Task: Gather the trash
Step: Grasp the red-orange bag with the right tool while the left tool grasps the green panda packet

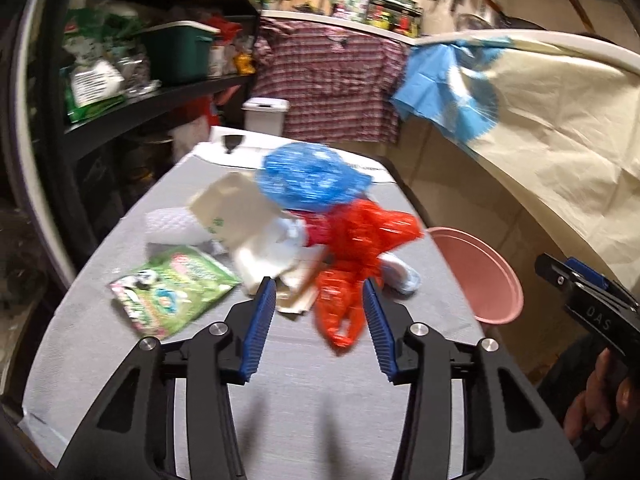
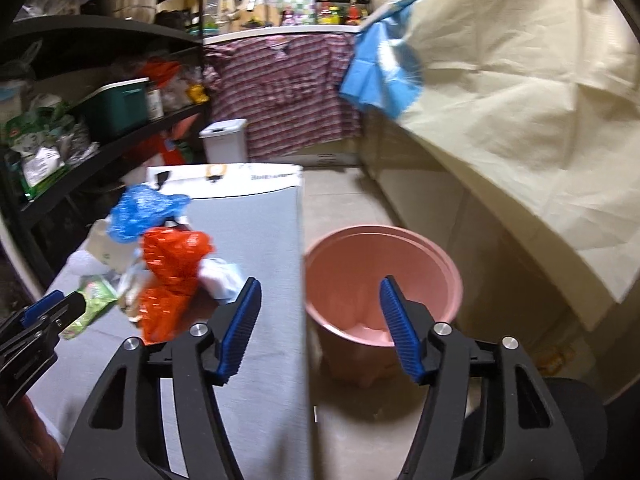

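A heap of trash lies on the grey table (image 1: 304, 384): a red plastic bag (image 1: 360, 240), a blue plastic bag (image 1: 308, 176), a cream paper carton (image 1: 236, 208), a green snack wrapper (image 1: 172, 288) and white tissue (image 1: 400, 276). My left gripper (image 1: 319, 286) is open just in front of the heap; the red bag's lower end hangs in the gap, and the left pad is clear of it. My right gripper (image 2: 319, 284) is open and empty over the table's right edge, with the pink bucket (image 2: 352, 272) on the floor beyond it.
Dark shelves (image 1: 152, 96) packed with goods line the left side. A white lidded bin (image 1: 265, 114) stands past the table's far end. A cream cloth (image 2: 520, 100) drapes over the counter on the right. A person's hand (image 1: 600, 400) holds the right gripper.
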Motion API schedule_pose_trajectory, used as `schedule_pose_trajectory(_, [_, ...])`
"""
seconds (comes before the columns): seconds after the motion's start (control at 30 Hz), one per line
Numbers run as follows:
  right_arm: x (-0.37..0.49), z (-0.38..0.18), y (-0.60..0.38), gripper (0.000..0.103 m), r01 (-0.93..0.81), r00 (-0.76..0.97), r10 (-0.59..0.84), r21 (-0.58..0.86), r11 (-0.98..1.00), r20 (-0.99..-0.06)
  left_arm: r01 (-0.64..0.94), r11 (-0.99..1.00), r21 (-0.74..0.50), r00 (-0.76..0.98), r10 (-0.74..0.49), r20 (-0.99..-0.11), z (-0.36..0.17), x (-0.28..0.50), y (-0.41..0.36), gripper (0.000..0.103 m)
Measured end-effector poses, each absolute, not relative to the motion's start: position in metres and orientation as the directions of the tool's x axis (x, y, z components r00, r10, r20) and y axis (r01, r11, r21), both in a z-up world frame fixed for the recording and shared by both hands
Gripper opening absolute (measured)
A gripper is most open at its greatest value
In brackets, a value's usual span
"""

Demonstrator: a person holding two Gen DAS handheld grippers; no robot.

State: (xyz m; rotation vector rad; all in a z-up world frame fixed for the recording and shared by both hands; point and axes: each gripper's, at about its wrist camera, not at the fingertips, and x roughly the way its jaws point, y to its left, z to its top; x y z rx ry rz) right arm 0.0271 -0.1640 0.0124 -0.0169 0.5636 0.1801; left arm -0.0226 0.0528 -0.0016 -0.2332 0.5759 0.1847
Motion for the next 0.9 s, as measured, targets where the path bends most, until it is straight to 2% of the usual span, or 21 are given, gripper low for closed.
schedule_pose_trajectory(0.2, [0.042,0.009,-0.118,0.060,-0.312,0.781,0.296,0.067,0.948,-0.550,-0.360,0.918,-0.166,0.791,0.206,-0.577,-0.011,-0.026,0.091,0.043])
schedule_pose_trajectory(0.47, [0.070,-0.012,-0.057,0.061,-0.417,0.706,0.377,0.079,0.906,-0.599,-0.524,0.837,-0.156,0.711,0.329,-0.621,-0.031,-0.030,0.138,0.043])
schedule_pose_trajectory(0.7, [0.091,-0.042,-0.025,0.063,-0.456,0.640,0.382,0.071,0.887,-0.667,-0.610,0.779,-0.144,0.640,0.377,-0.670,-0.051,-0.027,0.169,0.043])
schedule_pose_trajectory(0.9, [0.100,-0.055,-0.013,0.065,-0.470,0.622,0.372,0.052,0.881,-0.689,-0.617,0.769,-0.168,0.620,0.343,-0.705,-0.065,-0.015,0.182,0.043])
